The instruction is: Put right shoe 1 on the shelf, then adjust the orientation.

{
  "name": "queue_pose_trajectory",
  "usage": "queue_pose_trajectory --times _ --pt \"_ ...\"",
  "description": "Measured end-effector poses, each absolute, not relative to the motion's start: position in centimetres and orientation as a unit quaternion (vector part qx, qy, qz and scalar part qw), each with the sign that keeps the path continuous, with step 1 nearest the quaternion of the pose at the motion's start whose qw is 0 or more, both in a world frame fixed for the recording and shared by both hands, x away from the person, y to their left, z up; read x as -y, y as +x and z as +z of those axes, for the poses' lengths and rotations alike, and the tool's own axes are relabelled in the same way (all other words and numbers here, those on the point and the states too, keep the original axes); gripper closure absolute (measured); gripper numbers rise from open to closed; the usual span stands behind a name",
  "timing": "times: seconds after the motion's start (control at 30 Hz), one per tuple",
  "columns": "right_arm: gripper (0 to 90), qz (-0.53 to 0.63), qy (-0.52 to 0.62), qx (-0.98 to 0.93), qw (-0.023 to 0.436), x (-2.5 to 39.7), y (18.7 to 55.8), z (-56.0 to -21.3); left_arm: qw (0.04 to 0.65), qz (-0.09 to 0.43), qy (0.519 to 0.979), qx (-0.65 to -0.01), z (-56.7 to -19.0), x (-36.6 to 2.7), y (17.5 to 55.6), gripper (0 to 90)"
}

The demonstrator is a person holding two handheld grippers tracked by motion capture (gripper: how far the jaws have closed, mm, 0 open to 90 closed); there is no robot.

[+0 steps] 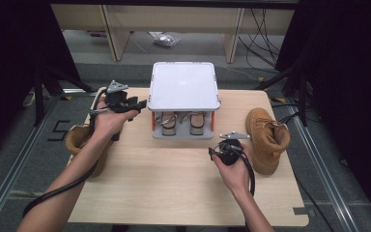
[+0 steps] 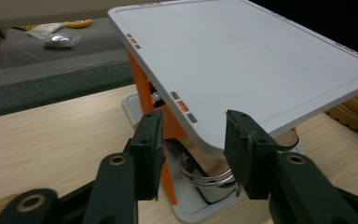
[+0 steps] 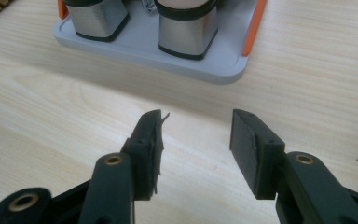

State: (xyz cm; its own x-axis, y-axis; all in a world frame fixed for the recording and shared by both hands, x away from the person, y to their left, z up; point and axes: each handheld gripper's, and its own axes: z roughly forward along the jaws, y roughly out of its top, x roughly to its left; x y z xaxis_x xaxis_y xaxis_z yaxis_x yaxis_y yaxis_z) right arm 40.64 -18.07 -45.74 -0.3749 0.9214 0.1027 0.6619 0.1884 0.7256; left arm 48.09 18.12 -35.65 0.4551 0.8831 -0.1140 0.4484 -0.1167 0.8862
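High view shows the left tongs [image 1: 137, 103] open at the upper-left corner of the grey two-level stand [image 1: 184, 86], while the right tongs [image 1: 216, 152], also open and empty, hover over bare table [image 1: 174, 183] just below the stand's front edge. In the left gripper view the jaws straddle the corner of the top plate [image 2: 261, 65] without clearly touching it. To grip well, I judge the left tongs should slide squarely onto the plate's rim, clear of the orange post [image 2: 142, 88] beneath. Two metal cups [image 3: 186, 28] stand on the lower tray. A tan boot [image 1: 266, 137] sits at centre right, another boot [image 1: 79, 140] at the left table edge, so free room lies mainly lower centre.
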Motion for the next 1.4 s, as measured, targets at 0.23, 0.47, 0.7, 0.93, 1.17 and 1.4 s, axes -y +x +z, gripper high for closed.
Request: queue_pose_trajectory --times 0.23,0.47,0.7,0.93,1.17,1.4 --pt "50.7 0.374 0.537 -0.734 0.180 18.8 39.1 -45.8 0.471 0.239 0.694 -0.490 -35.0 -21.0 46.6 50.3" --pt "49.7 0.386 0.543 -0.725 0.174 18.8 38.6 -45.7 0.465 0.246 0.679 -0.512 -34.8 -23.7 45.3 48.3" --pt "49.1 0.387 0.537 -0.731 0.168 18.8 38.3 -46.1 0.449 0.255 0.669 -0.535 -35.2 -25.2 44.2 48.4" --pt "49.0 0.384 0.540 -0.728 0.178 19.0 37.8 -45.8 0.439 0.258 0.672 -0.538 -35.2 -26.6 43.3 48.6" --pt "48.8 0.390 0.537 -0.728 0.174 18.8 37.7 -45.7 0.428 0.264 0.665 -0.552 -35.3 -28.8 42.2 49.4" --pt "48.8 0.384 0.538 -0.731 0.173 18.8 37.8 -46.0 0.408 0.270 0.658 -0.572 -36.4 -31.3 41.7 49.7"
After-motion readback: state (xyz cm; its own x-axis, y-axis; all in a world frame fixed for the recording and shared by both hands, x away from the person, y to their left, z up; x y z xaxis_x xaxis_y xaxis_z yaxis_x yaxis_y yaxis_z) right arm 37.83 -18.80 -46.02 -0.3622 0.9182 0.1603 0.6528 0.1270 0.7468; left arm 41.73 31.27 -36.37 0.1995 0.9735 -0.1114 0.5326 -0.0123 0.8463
